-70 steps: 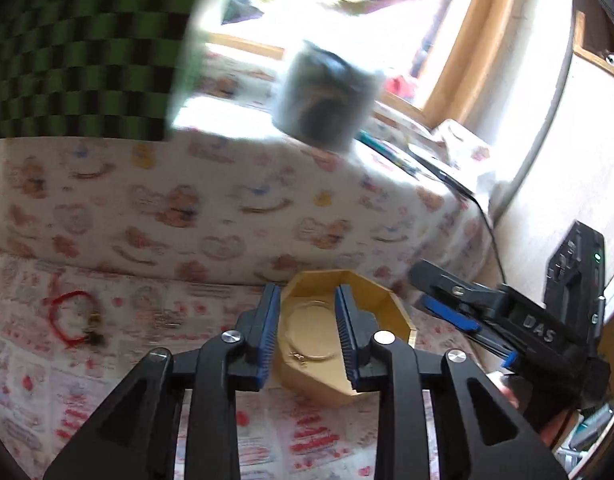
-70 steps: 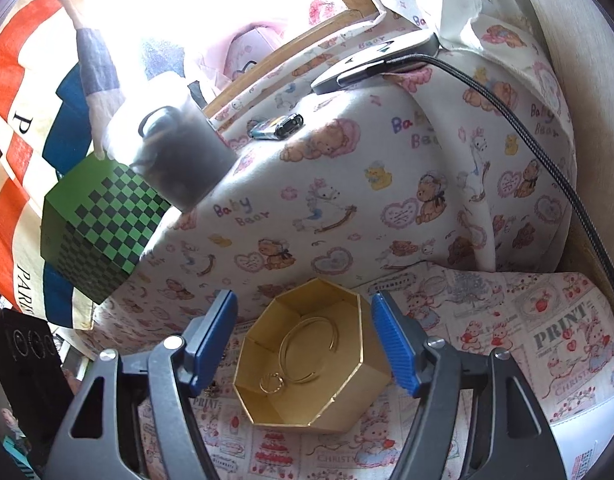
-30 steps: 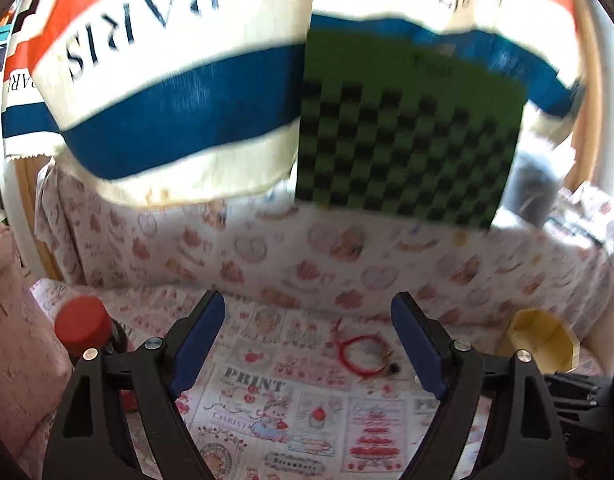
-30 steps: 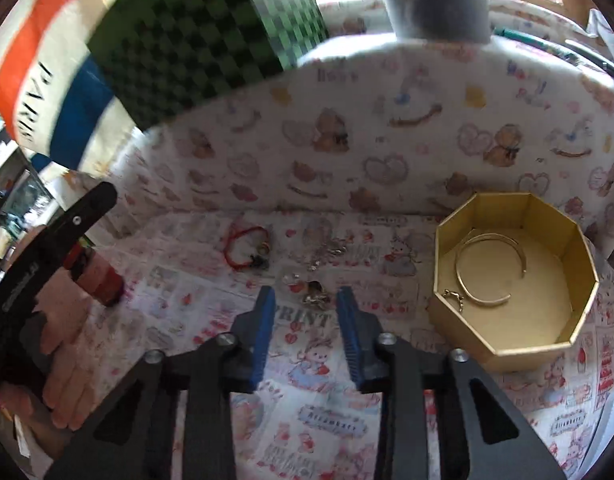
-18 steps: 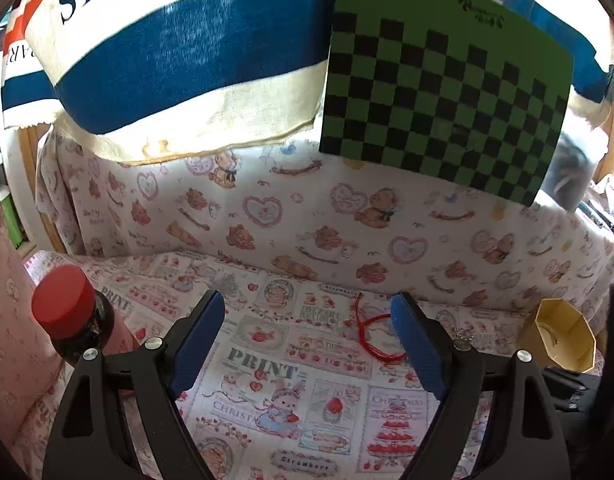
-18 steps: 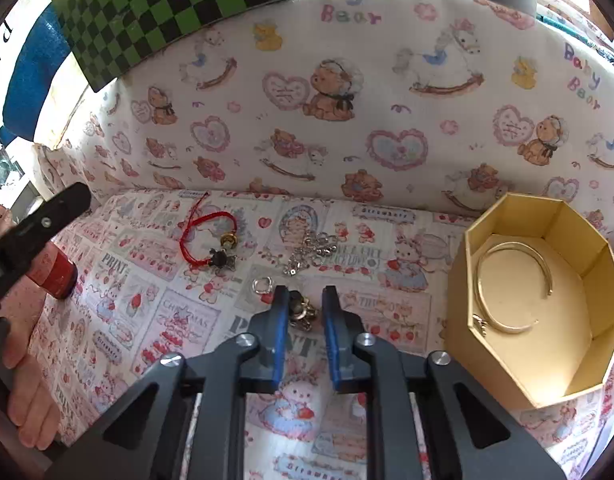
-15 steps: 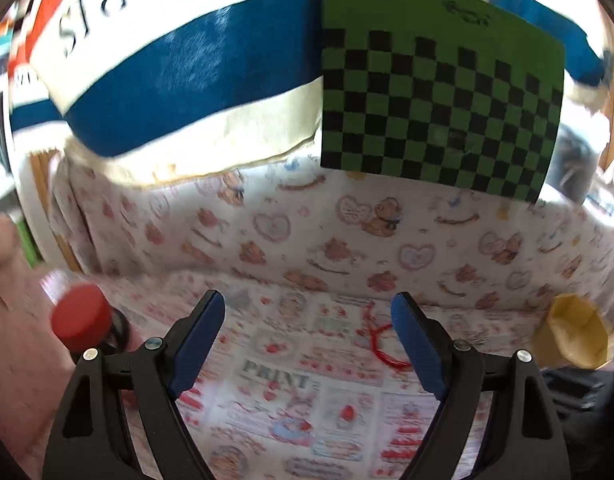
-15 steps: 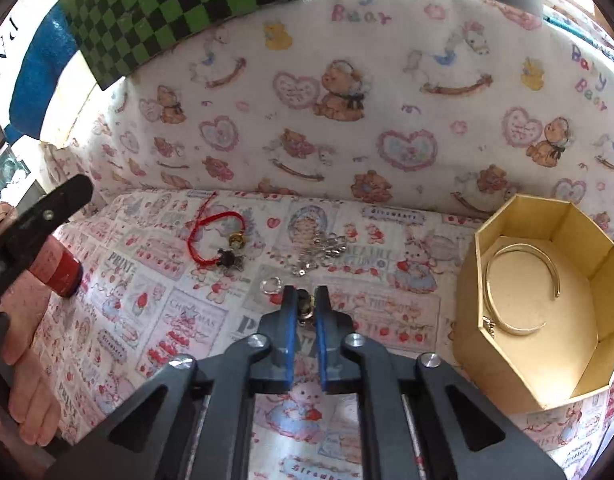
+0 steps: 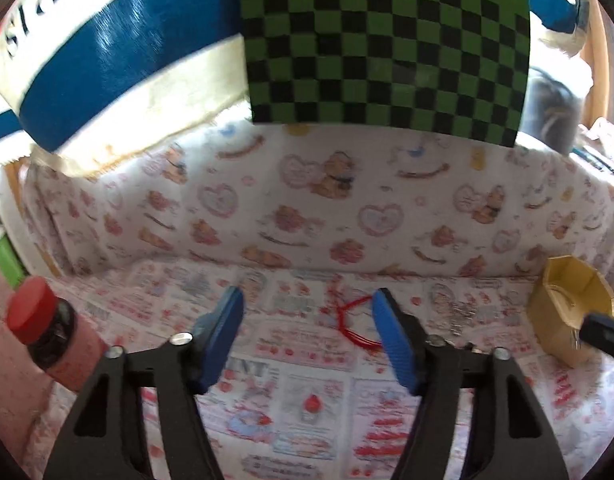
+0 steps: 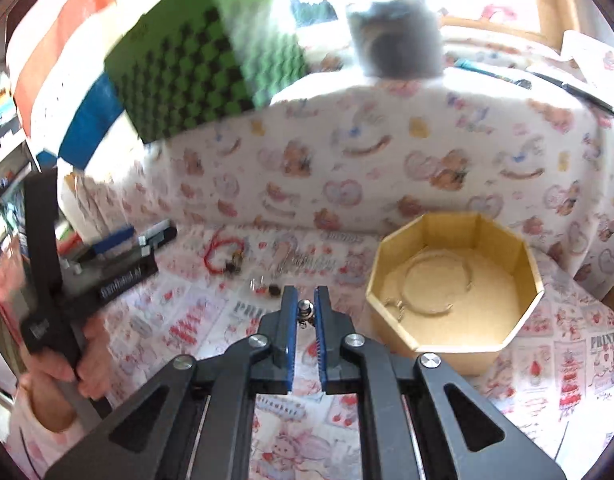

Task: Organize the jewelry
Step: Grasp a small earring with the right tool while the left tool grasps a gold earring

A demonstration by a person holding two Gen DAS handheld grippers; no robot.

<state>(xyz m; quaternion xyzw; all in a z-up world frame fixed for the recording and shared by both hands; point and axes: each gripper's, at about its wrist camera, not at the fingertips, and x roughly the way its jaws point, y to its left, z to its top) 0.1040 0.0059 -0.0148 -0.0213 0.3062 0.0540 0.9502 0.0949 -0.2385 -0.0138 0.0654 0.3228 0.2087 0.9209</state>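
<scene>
My right gripper is shut on a small metal jewelry piece, held a little above the printed cloth, left of the gold octagonal box. A thin bangle lies inside the box. My left gripper hangs over the cloth with its jaws closing and nothing pressed between the pads. A red string bracelet lies on the cloth just inside its right finger. In the right wrist view the red string bracelet lies far left, near the left gripper, which a hand holds.
A silver chain piece and small loose bits lie between the bracelet and the box. A red-capped bottle stands at the left. A bear-print cloth wall backs the area, with a green checkered box on top.
The right gripper closed on the small metal piece, lifted it off the cloth and drew back. The left gripper's jaws narrowed and it sank closer to the red bracelet.
</scene>
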